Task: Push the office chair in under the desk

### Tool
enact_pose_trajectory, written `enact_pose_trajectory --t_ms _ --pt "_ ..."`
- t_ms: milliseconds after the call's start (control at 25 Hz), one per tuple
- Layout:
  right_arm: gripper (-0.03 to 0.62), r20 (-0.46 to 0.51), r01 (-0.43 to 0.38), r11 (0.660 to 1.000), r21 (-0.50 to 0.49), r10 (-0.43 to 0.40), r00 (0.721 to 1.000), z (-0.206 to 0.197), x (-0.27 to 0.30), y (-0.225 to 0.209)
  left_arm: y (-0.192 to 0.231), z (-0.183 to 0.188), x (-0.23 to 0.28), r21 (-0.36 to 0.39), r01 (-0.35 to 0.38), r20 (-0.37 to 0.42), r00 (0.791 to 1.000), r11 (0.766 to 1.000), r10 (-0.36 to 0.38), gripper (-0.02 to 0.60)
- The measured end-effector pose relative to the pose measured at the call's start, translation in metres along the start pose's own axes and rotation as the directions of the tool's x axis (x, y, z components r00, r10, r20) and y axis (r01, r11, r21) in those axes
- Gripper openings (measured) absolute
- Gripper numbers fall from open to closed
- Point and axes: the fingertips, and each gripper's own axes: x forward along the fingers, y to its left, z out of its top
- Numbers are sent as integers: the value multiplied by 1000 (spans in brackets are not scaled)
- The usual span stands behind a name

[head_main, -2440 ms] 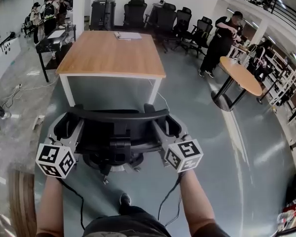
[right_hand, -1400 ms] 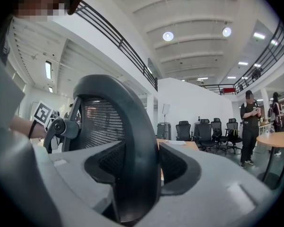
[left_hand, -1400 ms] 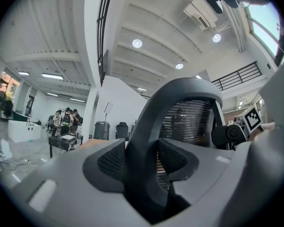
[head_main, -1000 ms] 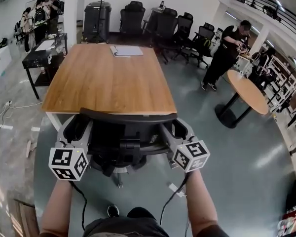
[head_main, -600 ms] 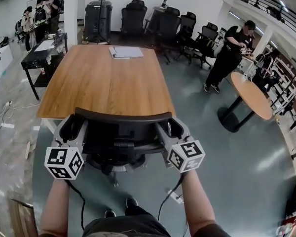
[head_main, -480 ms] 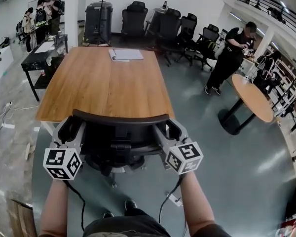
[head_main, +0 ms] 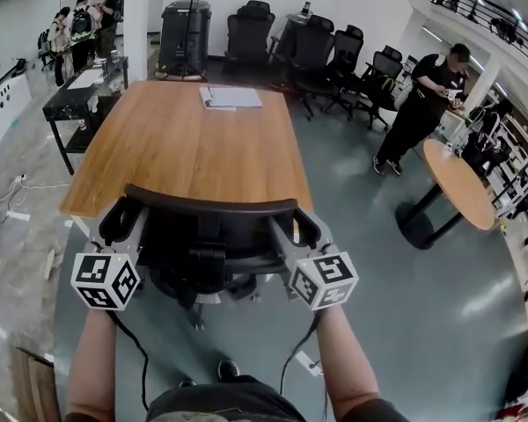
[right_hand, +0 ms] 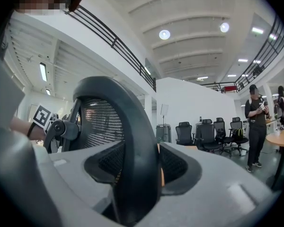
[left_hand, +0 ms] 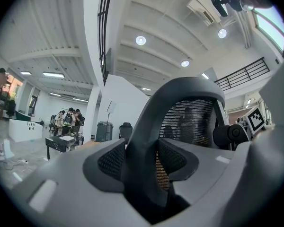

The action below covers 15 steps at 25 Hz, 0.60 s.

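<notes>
The office chair [head_main: 204, 240], drawn up against the near edge of the desk [head_main: 185, 139], is clamped at each side of its backrest frame by the left gripper [head_main: 121, 221] and the right gripper [head_main: 303, 225].

Plastic, mesh, wood
Between left gripper [head_main: 121, 224] and right gripper [head_main: 301, 227], the office chair [head_main: 209, 206] is showing matt black plastic and mesh — beyond, the desk [head_main: 185, 139] is gleaming as smooth wood.
</notes>
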Motion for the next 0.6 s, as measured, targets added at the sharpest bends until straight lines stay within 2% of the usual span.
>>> enact_pose_trajectory --t_ms 280,440,600 --pt "212 -2 9 1000 1 -9 1000 0 21 -17 3 0 24 -4 4 -4 1000 1000 -4 236" --pt "210 -8 14 1000 2 -14 1000 21 46 -33 10 19 54 -4 5 -9 1000 1000 -5 236" --pt "212 -28 21 1000 7 -21 999 25 60 -41 14 22 71 -13 19 -16 1000 1000 -19 236"
